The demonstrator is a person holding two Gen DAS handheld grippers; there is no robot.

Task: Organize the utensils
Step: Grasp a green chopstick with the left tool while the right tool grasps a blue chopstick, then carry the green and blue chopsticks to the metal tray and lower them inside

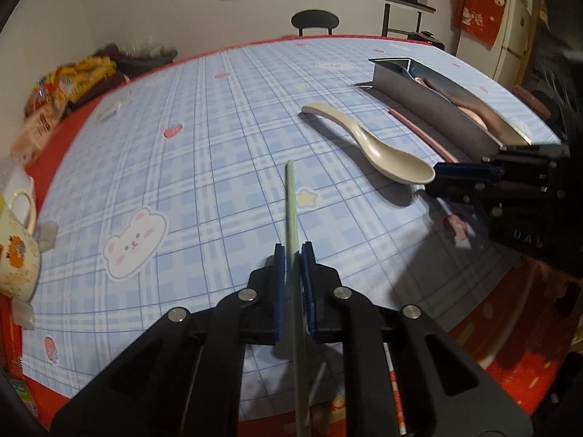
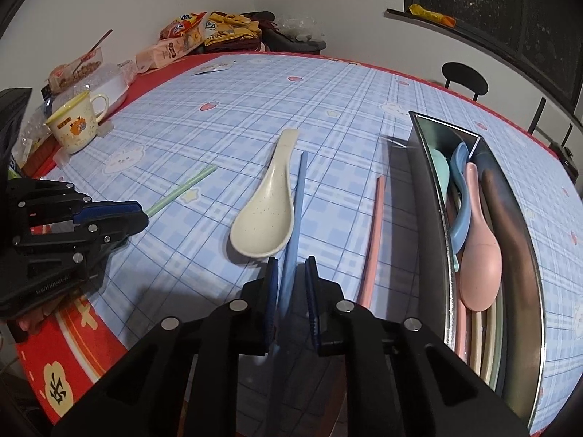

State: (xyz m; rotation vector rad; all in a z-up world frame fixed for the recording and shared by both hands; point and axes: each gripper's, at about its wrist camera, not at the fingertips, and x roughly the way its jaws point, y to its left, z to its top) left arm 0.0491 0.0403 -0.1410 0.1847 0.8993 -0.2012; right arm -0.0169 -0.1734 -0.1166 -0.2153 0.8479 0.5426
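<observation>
Green chopstick [image 1: 291,211]: clamped in your left gripper [image 1: 292,255], left of cream spoon [image 1: 379,149].
Blue chopstick [image 2: 297,211]: clamped in your right gripper [image 2: 292,267], beside that spoon.

A Chinese character marks the red table cover [image 2: 54,386]; nothing else reads clearly.

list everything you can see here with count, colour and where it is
green chopstick: 1, pale green, between the left gripper's fingers
blue chopstick: 1, blue, between the right gripper's fingers
pink chopstick: 1, pink, on the cloth beside the tray
cream spoon: 1, cream, mid-table
metal tray: 1, steel, right side, holding pink, blue and green spoons
mug: 1, cream, left edge
snack packets: several, yellow and orange, far corner
left gripper: 1, black, shut
right gripper: 1, black, shut
</observation>
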